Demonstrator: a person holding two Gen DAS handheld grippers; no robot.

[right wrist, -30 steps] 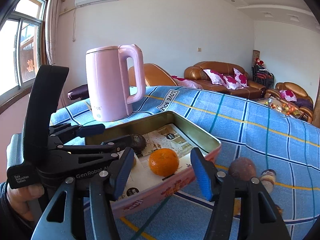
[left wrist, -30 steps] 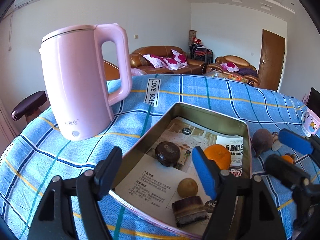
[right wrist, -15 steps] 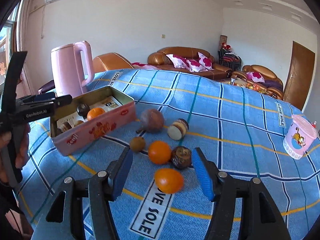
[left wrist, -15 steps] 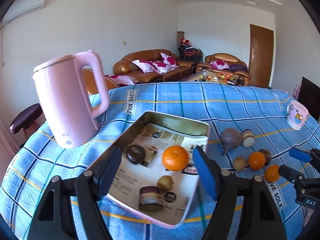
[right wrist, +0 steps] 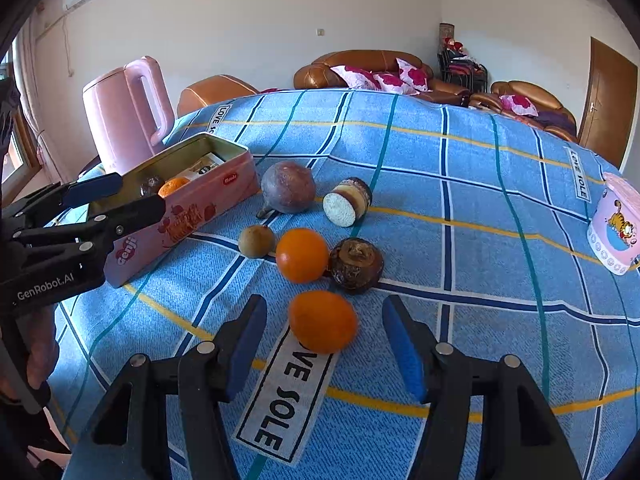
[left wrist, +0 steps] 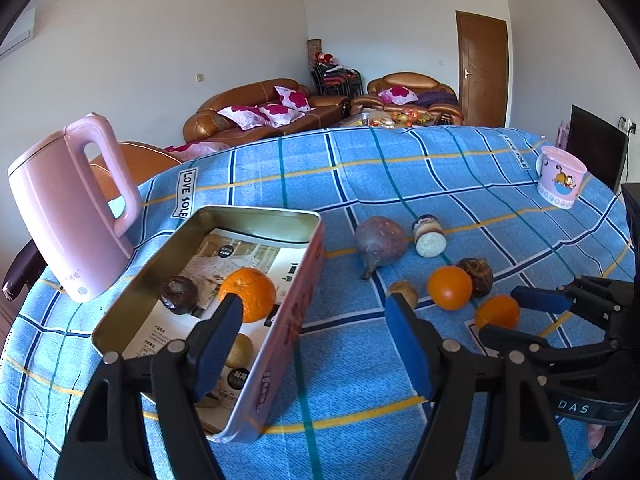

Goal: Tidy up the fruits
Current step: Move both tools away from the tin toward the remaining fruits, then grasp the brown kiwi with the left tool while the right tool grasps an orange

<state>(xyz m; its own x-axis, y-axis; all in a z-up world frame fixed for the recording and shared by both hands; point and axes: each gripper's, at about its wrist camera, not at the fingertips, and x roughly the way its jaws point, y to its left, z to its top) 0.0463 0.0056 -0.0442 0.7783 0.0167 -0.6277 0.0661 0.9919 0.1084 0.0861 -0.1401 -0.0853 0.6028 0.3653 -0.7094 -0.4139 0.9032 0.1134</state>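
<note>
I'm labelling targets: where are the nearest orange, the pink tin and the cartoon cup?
Nearest orange [right wrist: 322, 321], right wrist view, middle of its skin.
Pink tin [right wrist: 188, 210], right wrist view, printed side wall.
Cartoon cup [left wrist: 560, 178], left wrist view, outer wall.

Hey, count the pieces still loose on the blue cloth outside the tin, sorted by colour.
Orange: 2, the near one and the one behind it
Dark brown: 1
Tan: 1
Purple: 1
Cut white-faced piece: 1
Total: 6
</note>
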